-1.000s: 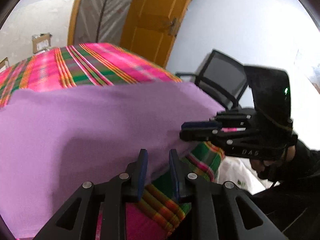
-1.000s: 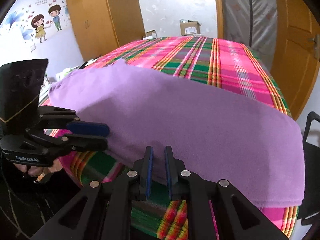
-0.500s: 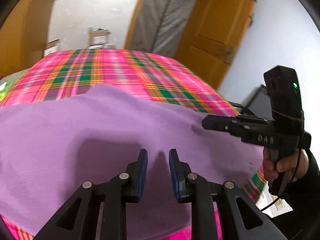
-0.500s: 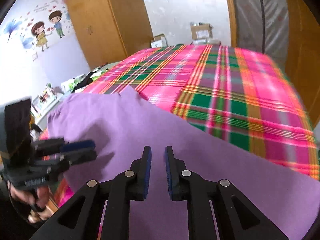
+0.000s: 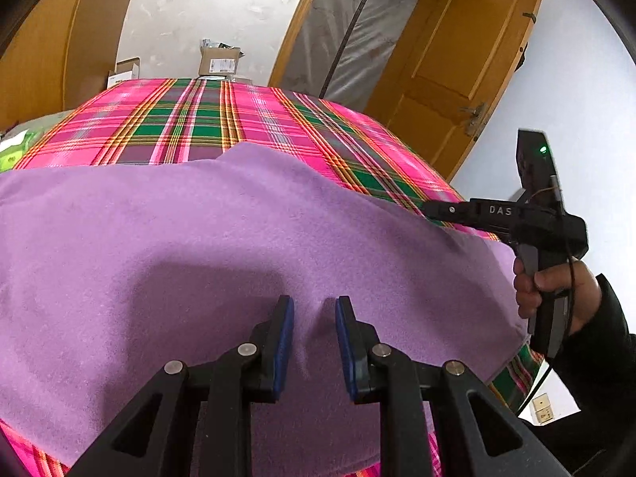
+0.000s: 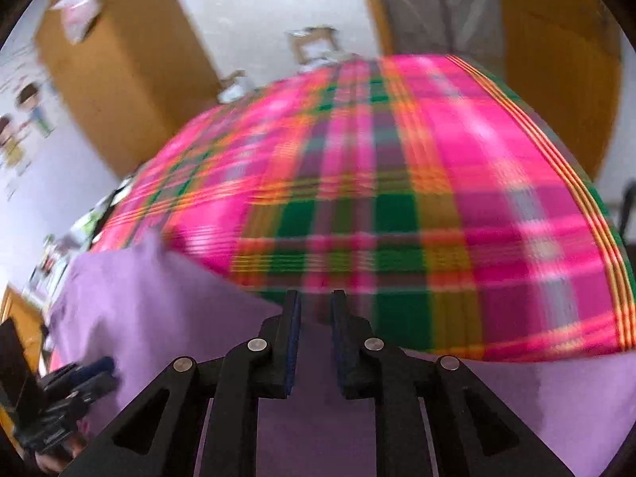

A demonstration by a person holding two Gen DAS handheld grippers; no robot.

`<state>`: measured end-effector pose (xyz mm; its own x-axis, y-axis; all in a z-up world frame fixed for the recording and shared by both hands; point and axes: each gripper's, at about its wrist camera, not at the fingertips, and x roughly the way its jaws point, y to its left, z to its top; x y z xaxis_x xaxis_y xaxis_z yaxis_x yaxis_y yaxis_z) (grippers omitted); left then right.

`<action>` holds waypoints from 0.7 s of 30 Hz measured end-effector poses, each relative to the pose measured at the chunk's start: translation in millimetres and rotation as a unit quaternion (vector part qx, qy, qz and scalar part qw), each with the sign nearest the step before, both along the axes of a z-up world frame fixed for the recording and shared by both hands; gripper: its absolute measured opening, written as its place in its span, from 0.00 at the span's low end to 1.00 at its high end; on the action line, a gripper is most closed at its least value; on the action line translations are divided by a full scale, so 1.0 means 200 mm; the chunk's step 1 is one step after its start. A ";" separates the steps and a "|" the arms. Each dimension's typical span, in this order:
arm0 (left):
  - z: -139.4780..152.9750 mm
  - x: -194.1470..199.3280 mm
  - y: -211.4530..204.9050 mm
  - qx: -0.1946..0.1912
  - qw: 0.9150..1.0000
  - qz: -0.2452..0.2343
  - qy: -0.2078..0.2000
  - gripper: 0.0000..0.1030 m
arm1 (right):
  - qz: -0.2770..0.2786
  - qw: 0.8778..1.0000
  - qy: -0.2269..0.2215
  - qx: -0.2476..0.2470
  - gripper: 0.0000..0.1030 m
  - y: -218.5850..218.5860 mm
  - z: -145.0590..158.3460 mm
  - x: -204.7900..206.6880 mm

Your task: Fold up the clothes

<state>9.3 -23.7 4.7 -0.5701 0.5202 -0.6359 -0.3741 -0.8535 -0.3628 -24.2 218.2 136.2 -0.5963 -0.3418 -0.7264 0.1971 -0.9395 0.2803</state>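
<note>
A purple garment (image 5: pixel 198 238) lies spread flat on a bed with a pink and green plaid cover (image 5: pixel 198 119). My left gripper (image 5: pixel 314 302) hovers over the garment's near part, fingers a narrow gap apart with nothing pinched between them. My right gripper (image 6: pixel 316 296) is also narrowly open, its tips over the garment's far edge (image 6: pixel 159 318) where the plaid cover (image 6: pixel 397 198) begins; this view is motion-blurred. In the left wrist view the right gripper (image 5: pixel 427 208) reaches over the garment's right edge, held by a hand (image 5: pixel 548 282). The left gripper (image 6: pixel 99 369) shows at the lower left.
A wooden door (image 5: pixel 457 59) stands at the far right and cardboard boxes (image 5: pixel 220 61) sit beyond the bed. A wooden wardrobe (image 6: pixel 131 59) stands at the far left. The bed's right edge drops off near a dark chair (image 6: pixel 628 206).
Both grippers have moved from the bed's near edge forward over the garment. The right wrist view now looks further across the bed and is blurred from motion.
</note>
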 end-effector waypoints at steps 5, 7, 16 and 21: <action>0.00 0.00 0.01 0.006 1.000 0.002 -0.001 0.21 | 0.099 0.995 0.008 0.012 0.16 -0.32 0.00 -0.05; 0.00 0.01 0.01 0.003 1.000 0.003 0.001 0.21 | 0.116 0.993 -0.002 0.018 0.16 -0.40 -0.03 -0.10; 0.00 -0.01 0.01 0.013 1.000 0.003 -0.003 0.21 | 0.099 0.995 0.001 0.029 0.17 -0.40 -0.03 -0.23; -0.01 -0.02 -0.01 0.025 1.000 0.004 -0.008 0.21 | 0.128 0.991 0.009 0.026 0.16 -0.47 -0.03 -0.20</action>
